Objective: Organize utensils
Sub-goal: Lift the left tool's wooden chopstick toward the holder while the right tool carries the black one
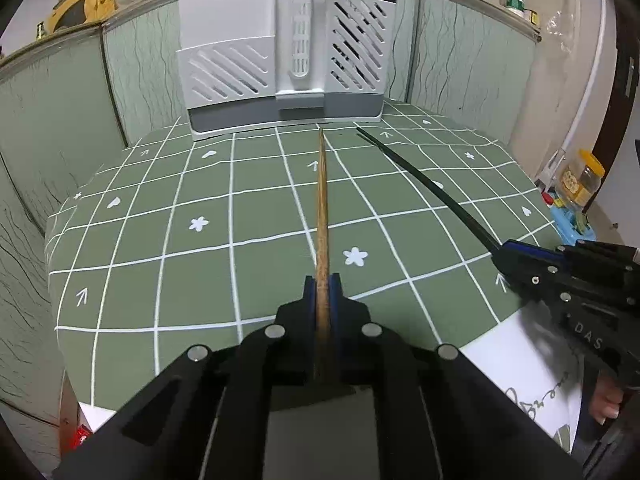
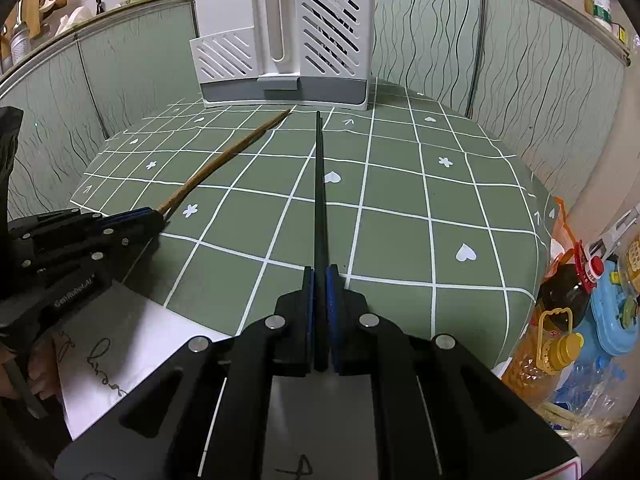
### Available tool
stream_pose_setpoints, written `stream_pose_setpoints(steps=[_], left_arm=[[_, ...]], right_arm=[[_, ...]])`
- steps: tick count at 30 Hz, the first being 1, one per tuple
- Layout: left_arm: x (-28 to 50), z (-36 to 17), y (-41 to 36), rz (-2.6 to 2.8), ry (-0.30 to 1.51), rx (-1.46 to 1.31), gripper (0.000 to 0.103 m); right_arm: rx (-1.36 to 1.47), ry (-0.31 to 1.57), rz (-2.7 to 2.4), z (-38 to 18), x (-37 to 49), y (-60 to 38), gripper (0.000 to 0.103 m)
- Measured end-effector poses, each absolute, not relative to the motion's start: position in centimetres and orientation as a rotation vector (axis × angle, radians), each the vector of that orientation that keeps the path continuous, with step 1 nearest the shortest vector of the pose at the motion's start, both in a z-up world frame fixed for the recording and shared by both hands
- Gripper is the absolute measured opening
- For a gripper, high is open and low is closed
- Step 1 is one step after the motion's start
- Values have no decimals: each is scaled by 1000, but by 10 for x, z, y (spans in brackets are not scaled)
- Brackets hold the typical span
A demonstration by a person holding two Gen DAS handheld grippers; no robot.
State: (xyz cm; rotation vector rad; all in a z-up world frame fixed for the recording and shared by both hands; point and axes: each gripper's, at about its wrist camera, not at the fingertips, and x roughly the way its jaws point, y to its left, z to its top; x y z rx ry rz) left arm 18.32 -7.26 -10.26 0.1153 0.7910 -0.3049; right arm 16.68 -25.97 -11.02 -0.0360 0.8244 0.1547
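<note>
Above the green table [image 1: 160,240] with its white grid cloth, the left gripper [image 1: 322,280] has its fingers clamped on a brown wooden chopstick [image 1: 321,200] — tip pointing far, toward the white slotted utensil holder [image 1: 280,60]. To its right, the right gripper [image 2: 319,272] pinches a black chopstick [image 2: 320,184] the same way — aimed at the holder's base.

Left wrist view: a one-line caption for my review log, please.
Left gripper clamps a brown chopstick aimed at the white holder.
</note>
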Motion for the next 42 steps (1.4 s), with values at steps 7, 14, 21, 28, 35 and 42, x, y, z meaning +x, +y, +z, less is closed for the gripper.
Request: stream_pose_setpoints(steps=[7,14,21,28,35,42], left_arm=[[169,-80,-53,-317,731,98,7],[158,-49,-37,-330,682,77,7],[156,-18,-25,-349,639,35,7],[147,14,-20,-383,594,13,6],[137,31,-24,-406,570,18,6],[134,37,-28,-416,565,26,6]], right_arm=[[-23,807,165,-96,162,-261,6],[0,741,176,-62,153,-266,6],[20,673,183,-27,146,-269,6],[35,603,197,11,139,-272,6],[34,567,216,35,130,-268,6],[31,554,219,43,126,-265,6]])
